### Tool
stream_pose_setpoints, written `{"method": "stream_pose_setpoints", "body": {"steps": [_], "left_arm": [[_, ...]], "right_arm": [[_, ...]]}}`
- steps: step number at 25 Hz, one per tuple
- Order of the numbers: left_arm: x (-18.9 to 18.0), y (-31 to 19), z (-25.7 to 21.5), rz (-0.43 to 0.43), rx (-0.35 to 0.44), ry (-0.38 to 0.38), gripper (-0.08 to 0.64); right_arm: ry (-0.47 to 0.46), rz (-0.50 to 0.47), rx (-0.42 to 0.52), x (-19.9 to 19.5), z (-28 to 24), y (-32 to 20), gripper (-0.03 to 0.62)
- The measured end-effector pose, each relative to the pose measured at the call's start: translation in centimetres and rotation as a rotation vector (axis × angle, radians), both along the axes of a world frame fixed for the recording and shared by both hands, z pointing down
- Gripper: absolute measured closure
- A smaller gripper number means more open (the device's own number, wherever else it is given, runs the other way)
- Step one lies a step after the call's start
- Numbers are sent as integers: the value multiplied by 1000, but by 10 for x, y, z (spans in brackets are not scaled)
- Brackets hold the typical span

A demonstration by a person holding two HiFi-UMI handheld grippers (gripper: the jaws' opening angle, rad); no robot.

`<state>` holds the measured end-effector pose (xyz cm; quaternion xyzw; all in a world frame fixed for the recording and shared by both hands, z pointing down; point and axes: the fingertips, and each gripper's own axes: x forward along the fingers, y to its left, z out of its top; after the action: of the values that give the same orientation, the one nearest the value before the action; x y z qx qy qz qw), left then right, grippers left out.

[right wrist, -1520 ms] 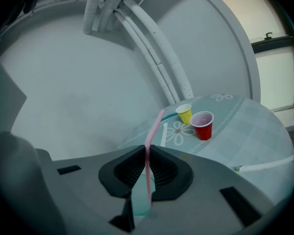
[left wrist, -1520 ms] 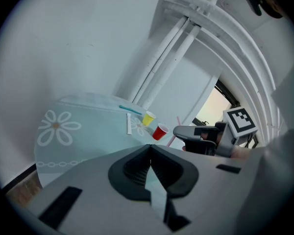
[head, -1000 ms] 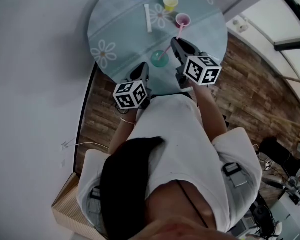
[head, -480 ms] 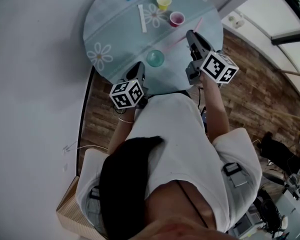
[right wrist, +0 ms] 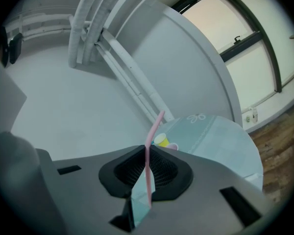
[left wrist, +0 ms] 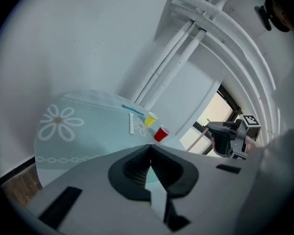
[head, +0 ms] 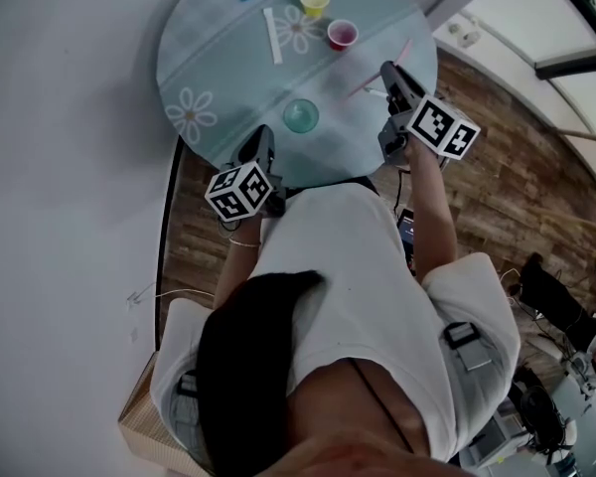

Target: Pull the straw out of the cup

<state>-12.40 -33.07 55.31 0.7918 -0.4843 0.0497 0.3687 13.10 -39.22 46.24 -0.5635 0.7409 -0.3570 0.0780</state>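
The left claw (head: 261,139) rests pressed shut and empty at the table (head: 228,78) edge. The right claw (head: 388,68) pinches the pink straw (right wrist: 148,180), held clear of the green cup (head: 300,115) off to its left. Extraction looks done; next, I'd guess, lay the straw down and release.

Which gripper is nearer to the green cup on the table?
Left. The left gripper sits just below-left of the green cup, at the near edge of the table; the right gripper, gripping the pink straw, is farther off to its upper right.
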Motion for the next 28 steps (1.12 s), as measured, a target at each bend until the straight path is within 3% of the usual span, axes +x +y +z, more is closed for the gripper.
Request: {"method": "stream_pose_setpoints", "body": {"steps": [6, 12, 17, 24, 28], "left_arm": [[12, 1, 1, 39, -1, -20, 552], [10, -3, 6, 8, -19, -26, 552], [19, -6, -2, 50, 18, -81, 552], [24, -11, -2, 75, 19, -101, 552], [32, -11, -2, 121, 32, -122, 552]], "right_arm": [[-9, -33, -151, 3, 46, 6, 545], [-69, -117, -265, -10, 81, 7, 545], [-93, -159, -362, -21, 111, 16, 545], [-212, -193, -424, -41, 141, 16, 545], [-204, -216, -457, -54, 154, 20, 545]]}}
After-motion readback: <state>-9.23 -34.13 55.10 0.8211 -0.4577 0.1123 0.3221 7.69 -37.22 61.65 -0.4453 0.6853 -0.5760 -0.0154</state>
